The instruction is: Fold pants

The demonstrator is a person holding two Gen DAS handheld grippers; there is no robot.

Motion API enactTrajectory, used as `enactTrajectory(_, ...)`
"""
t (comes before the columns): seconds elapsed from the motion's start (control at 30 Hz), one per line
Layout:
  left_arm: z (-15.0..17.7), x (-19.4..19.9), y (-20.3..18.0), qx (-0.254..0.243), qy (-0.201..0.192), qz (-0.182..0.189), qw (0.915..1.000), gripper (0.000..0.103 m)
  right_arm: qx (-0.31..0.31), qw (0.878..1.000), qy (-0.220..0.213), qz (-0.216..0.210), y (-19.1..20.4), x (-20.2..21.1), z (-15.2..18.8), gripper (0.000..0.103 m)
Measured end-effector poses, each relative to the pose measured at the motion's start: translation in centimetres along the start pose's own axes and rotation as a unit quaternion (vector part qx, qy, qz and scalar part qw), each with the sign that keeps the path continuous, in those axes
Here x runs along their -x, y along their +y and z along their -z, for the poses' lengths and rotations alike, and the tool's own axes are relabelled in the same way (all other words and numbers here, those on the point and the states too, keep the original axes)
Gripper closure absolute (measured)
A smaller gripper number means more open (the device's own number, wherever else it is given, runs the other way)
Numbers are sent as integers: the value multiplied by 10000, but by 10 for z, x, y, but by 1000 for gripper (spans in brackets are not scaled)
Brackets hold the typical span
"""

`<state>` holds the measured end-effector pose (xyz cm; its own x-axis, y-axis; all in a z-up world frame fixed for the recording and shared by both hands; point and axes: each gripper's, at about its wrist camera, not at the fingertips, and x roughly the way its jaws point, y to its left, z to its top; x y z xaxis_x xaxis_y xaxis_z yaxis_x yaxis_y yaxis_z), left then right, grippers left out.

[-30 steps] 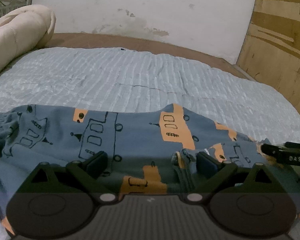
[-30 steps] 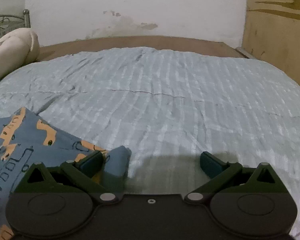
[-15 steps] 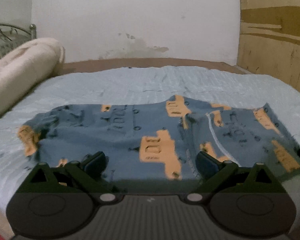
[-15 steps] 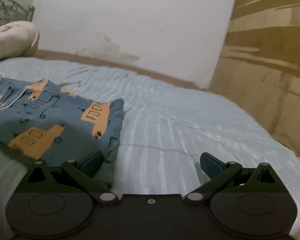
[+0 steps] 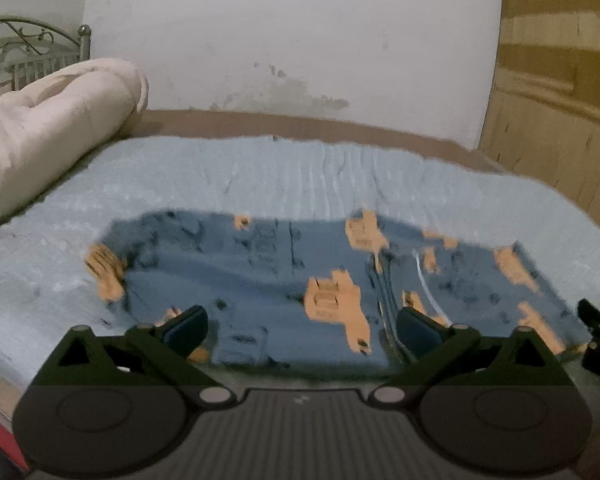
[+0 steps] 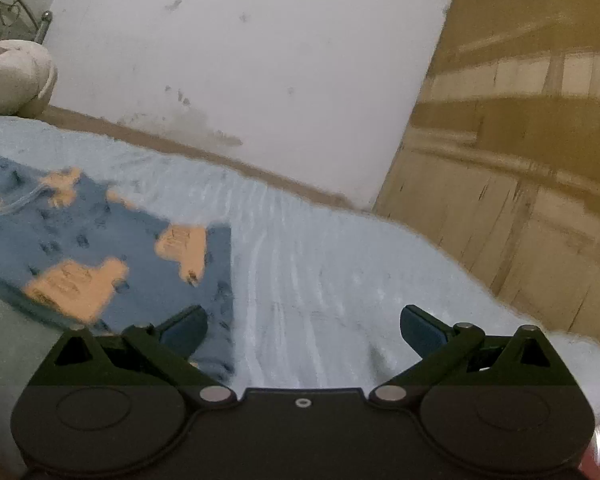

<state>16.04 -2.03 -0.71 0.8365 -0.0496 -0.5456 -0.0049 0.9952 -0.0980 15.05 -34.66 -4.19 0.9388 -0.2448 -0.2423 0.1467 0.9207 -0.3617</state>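
Blue cotton pants with orange vehicle prints (image 5: 324, 280) spread flat across the near half of a bed covered in a pale blue ribbed quilt (image 5: 300, 172), long axis running 9 to 3 o'clock in the left wrist view. Left hand-held gripper (image 5: 302, 326) spread wide, empty, poised over the near edge of the fabric at 6 o'clock. Right hand-held gripper (image 6: 303, 326) likewise spread and empty, left fingertip (image 6: 184, 326) over the right-hand end of the garment, right fingertip above bare quilt.

Probably light, thin and limp: no stiffness to hold a shape, likely to sag and crease between two pinch points, and apt to drag on the ribbed quilt rather than slide. Best taken at edges or corners, where a fingertip can slip under one or both layers; judging by the layout, the right-hand end near 3 o'clock and the near hem are the handiest. Pinching too deep risks catching the quilt as well.

Left wrist view: whole garment outline, a rumpled end at 9 o'clock, a rolled cream blanket (image 5: 48, 132) at 10 o'clock, and a sliver of the other tool at 3 o'clock. Right wrist view: only the right-hand end of the pants, its straight edge, open quilt beyond, and a wooden wardrobe (image 6: 520, 184) at 2 o'clock. Both blurred; seams and waistband hard to make out.
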Motion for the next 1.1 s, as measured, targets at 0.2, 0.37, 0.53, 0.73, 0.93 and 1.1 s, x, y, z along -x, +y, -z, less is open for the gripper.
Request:
enactTrajectory(0.2, -35, 29, 59, 318, -406, -318, 9982, 1, 172, 9967, -409, -679, 42, 11, -35, 1)
enactTrajectory(0.37, -32, 31, 112, 574, -668, -973, 9914, 0, 448, 9883, -427, -1392, 93, -4, -52, 1)
enactTrajectory(0.53, -15, 14, 141, 1019, -608, -1130, 9865, 0, 843, 9844, -284, -1516, 131, -19, -59, 1)
enactTrajectory(0.73, 3, -6, 140, 1064, -671, -648, 9899, 1, 845, 9849, -454, -1438, 141, -23, -43, 1)
enactTrajectory(0.93, 16, -31, 131, 1027, -550, -451, 9922, 1, 920, 9849, -665, -1306, 146, -23, -33, 1)
enactTrajectory(1.1, 17, -38, 130, 980, -514, -536, 9924, 1, 1025, 9848, -776, -1172, 151, -20, -30, 1)
